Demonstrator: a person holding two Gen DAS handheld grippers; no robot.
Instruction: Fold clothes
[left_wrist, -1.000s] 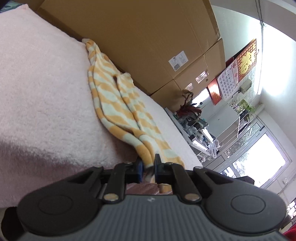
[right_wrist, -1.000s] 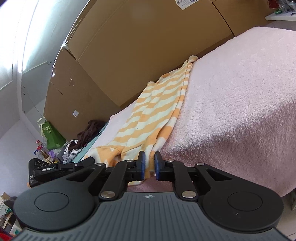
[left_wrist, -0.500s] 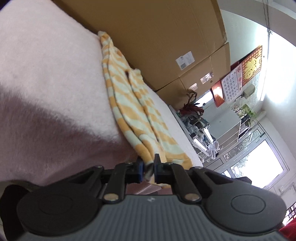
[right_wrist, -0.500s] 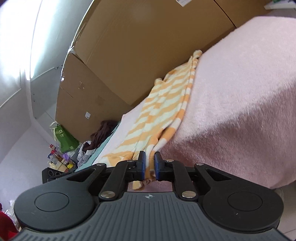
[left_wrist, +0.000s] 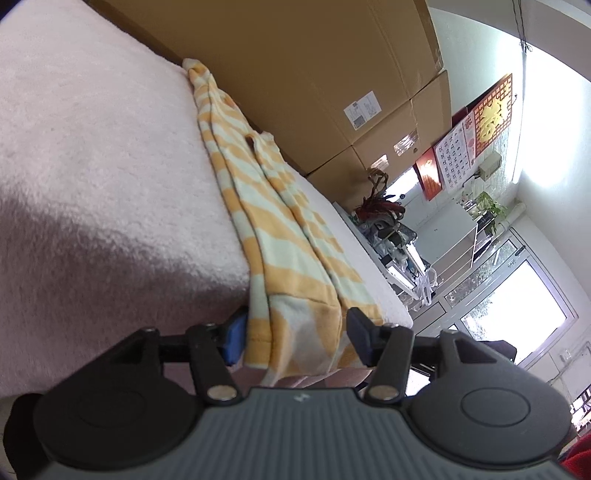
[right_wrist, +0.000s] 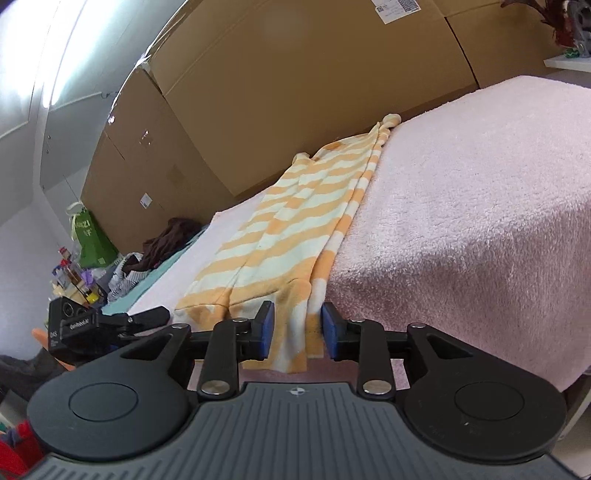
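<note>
An orange and pale striped garment (left_wrist: 273, 229) lies lengthwise on a pink fleece cover (left_wrist: 92, 155), folded into a long strip. Its near hem hangs over the front edge. My left gripper (left_wrist: 297, 339) is at that hem. Its jaws are opening, and the cloth hangs loose between them, unpinched. In the right wrist view, the same garment (right_wrist: 295, 221) runs away across the cover (right_wrist: 480, 192). My right gripper (right_wrist: 297, 332) has its jaws opening too, and a hem corner hangs between the blue pads (right_wrist: 266, 328) with gaps on both sides.
Tall cardboard boxes (left_wrist: 314, 74) stand right behind the far edge of the cover. A heap of dark clothes (right_wrist: 166, 240) and a green bag (right_wrist: 88, 240) lie off to the left. A cluttered shelf (left_wrist: 391, 236) and a glass door (left_wrist: 517, 306) are to the right.
Both grippers were shut on the garment's hem in the earlier frames. Now both pairs of jaws stand apart, and the hem hangs loose between them.
</note>
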